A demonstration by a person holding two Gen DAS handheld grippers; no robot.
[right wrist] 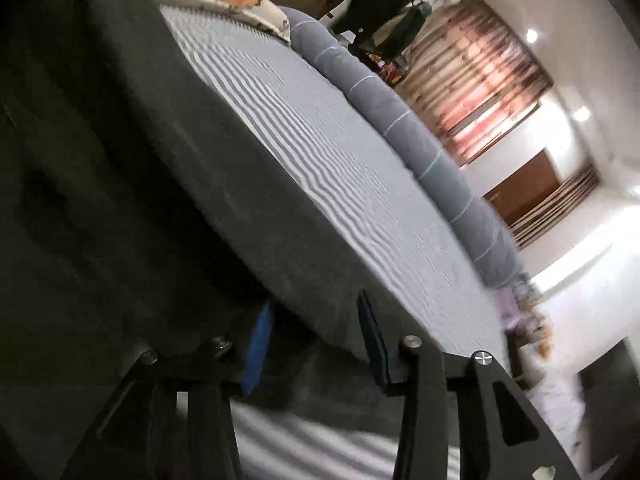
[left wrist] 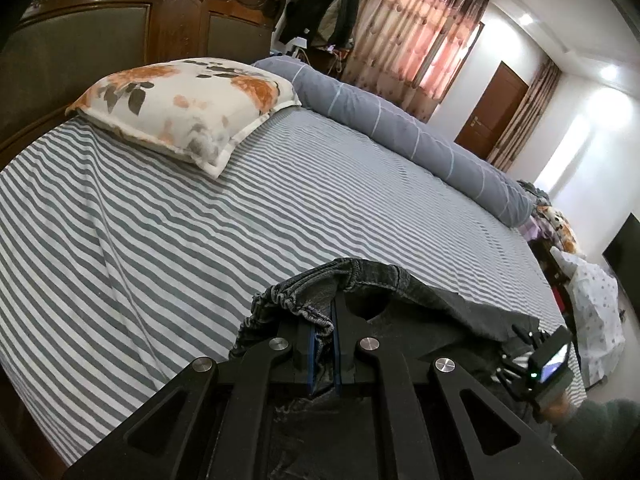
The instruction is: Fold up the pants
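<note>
Your left gripper [left wrist: 325, 344]: fingers clenched on the gathered elastic waistband of the dark grey pants [left wrist: 432, 300], held just above the striped bed [left wrist: 160, 240]. Your right gripper [right wrist: 316, 344]: fingers spread apart, pants fabric edge lying between them, view blurred. Floral pillow [left wrist: 180, 104] near the headboard, grey rolled duvet [left wrist: 400, 124] along the far side.
</note>
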